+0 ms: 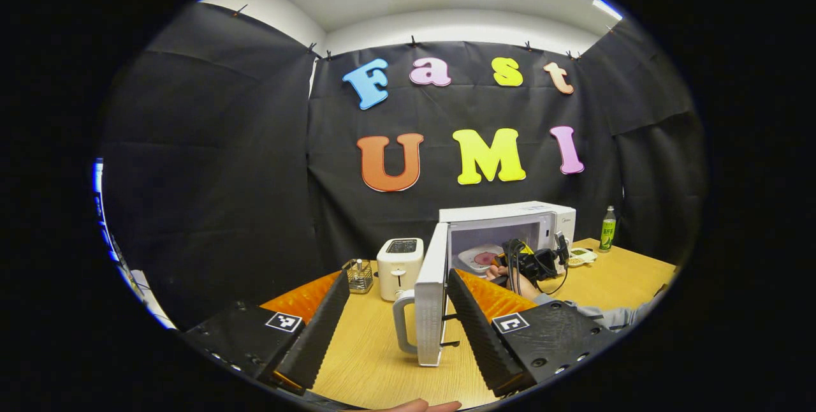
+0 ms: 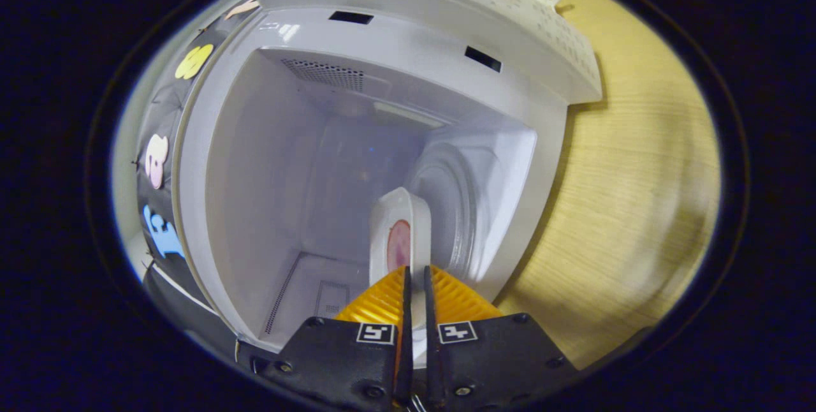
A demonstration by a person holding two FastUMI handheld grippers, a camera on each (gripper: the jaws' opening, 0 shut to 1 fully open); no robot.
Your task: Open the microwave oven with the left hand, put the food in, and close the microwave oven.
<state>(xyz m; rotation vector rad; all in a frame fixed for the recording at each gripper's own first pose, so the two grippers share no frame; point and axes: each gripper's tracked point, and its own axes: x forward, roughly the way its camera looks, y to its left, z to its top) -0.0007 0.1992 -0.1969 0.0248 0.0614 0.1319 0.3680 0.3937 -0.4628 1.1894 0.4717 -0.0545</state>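
The white microwave (image 1: 510,214) stands on the wooden table with its door (image 1: 432,291) swung open toward me, handle (image 1: 401,329) on the near edge. My left gripper (image 1: 396,277) is open, back from the door, its fingers either side of it and holding nothing. In the left gripper view the right gripper (image 1: 539,262), with a hand behind it, reaches into the cavity with a white plate (image 1: 478,257). In the right gripper view my right gripper (image 2: 414,279) is shut on the plate's rim (image 2: 398,220); pink food (image 2: 399,246) lies on it, inside the cavity above the round turntable (image 2: 452,201).
A white toaster (image 1: 400,265) and a small glass holder (image 1: 359,275) stand left of the open door. A green bottle (image 1: 607,228) and a small dish (image 1: 580,256) sit right of the microwave. Bare wooden table (image 1: 370,361) lies in front of the door.
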